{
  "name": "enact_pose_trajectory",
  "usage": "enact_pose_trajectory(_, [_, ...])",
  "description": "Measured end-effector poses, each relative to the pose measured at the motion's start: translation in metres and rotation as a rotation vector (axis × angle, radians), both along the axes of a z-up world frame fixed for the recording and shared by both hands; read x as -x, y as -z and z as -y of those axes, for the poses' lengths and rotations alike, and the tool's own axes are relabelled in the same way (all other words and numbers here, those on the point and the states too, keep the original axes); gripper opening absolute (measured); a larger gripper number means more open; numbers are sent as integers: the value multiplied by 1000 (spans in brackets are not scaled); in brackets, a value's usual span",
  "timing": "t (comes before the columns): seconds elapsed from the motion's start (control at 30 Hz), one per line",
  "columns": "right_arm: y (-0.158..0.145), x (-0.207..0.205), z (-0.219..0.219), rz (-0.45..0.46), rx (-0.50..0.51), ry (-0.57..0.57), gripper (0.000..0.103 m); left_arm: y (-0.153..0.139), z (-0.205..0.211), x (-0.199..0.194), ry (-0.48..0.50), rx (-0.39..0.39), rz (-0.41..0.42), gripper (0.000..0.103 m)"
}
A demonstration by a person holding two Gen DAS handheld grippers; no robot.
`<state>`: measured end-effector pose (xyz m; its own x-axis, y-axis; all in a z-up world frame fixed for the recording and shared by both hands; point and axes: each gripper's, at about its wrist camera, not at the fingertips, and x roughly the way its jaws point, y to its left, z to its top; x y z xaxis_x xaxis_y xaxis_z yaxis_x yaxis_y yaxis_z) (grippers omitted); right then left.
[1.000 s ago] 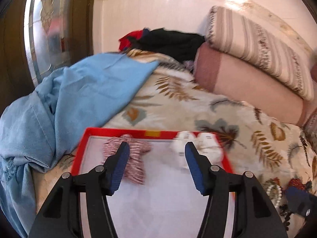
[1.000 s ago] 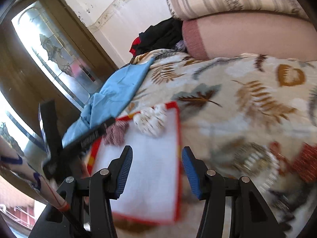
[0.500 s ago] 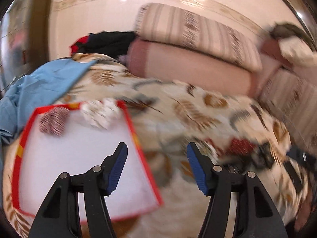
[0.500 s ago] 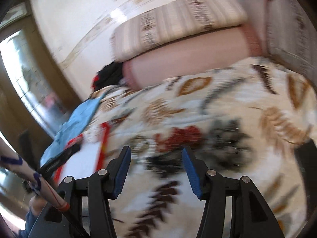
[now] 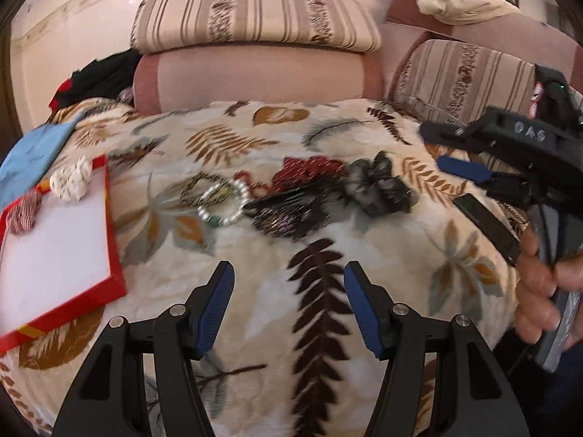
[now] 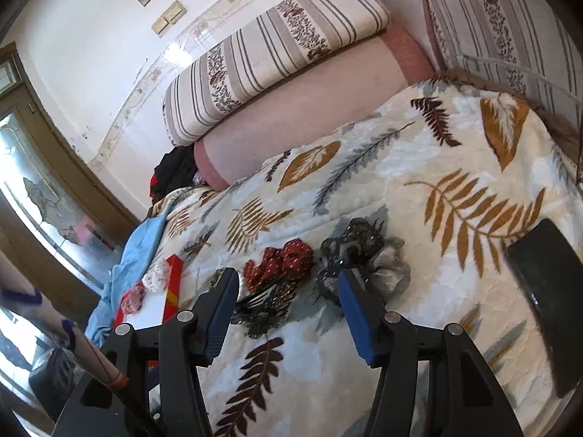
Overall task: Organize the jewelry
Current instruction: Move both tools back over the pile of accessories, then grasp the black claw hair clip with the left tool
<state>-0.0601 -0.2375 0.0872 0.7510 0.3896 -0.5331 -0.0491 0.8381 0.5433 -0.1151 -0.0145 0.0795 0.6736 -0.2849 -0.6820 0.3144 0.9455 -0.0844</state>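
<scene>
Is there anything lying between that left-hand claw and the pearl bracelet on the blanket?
Nothing visible does. The left gripper hangs open over bare blanket, and the pearl bracelet lies ahead and a bit left. A black hair comb touches the bracelet's right side, so it crowds the grasp rather than blocking the way.

A home sitting or sleeping room: a leaf-patterned blanket [image 5: 328, 266] spread beneath striped cushions [image 5: 255, 18] at the far wall, loose clothes [image 5: 98, 80] heaped far left.
</scene>
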Motion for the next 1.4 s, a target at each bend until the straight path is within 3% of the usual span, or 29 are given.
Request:
enact_pose_trajectory(0.27, [3,25,-16,-47,100,5,61,-15,10,-10,-25,-13,28,66])
enact_pose_trajectory(0.5, [3,38,4,-41,95,42,61,-9,15,-22,-8,-36,12,68])
enact_pose_trajectory(0.8, [5,36,13,-59,52,58,63,2,32,-57,121,-186,36,82])
enact_pose_trajectory(1.13, [10,34,20,-76,47,69,63,30,58,-113,298,-321,-50,82])
enact_pose_trajectory(1.3, [15,31,23,-94,51,75,64,47,68,-122,303,-347,-59,82])
enact_pose_trajectory(1.37, [16,29,23,-100,52,79,64,46,66,-120,278,-294,-51,70])
enact_pose_trajectory(1.4, [17,28,24,-103,51,82,64,45,66,-118,260,-285,-46,51])
